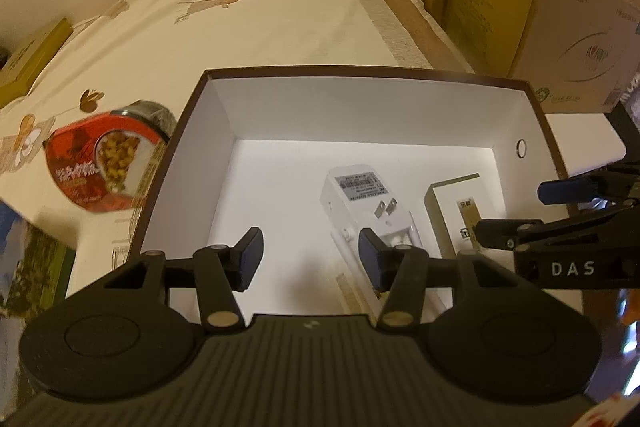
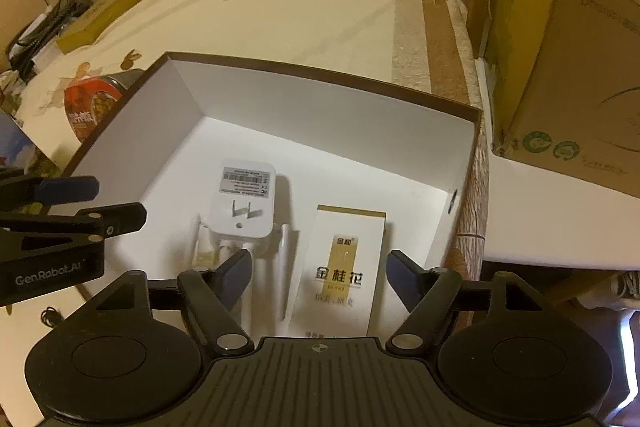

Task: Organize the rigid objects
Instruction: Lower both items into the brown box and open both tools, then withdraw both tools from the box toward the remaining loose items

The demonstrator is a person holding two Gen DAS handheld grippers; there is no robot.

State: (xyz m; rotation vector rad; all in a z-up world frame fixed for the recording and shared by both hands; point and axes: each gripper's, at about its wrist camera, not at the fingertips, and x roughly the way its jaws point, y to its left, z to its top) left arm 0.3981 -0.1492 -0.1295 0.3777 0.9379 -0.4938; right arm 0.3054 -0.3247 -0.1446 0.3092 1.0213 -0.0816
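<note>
Box [image 1: 188,131] sits open on the cloth-covered table [image 1: 248,27]. White inside, dark rim.

In it, on the floor: white plug adapter [image 2: 244,203], prongs up, label toward the far wall; just right of it, a white-and-gold carton [image 2: 344,267] lying flat. Thin white rods lie under or beside the adapter; cannot tell what they are.

Outside the box, just beside its left wall: red bowl [image 1: 104,167], sealed printed lid, tilted on its side. Blurred in the left view.

Left gripper [image 1: 310,259]: jaws apart, nothing between them, hovering over the box's near left floor. Right gripper [image 2: 318,281]: jaws apart, straddling the carton from above; pads do not press on it.

Handling, as a guess:
- Bowl looks light, thin-walled, round. Lid film likely slick and easy to dent. Best taken across the rim or body, gently.
- Adapter is hard plastic, compact, smooth. Grip the flat sides, not the prongs.
- Carton is stiff card, light. Long edges suit the pads; too much squeeze would crush it.
</note>
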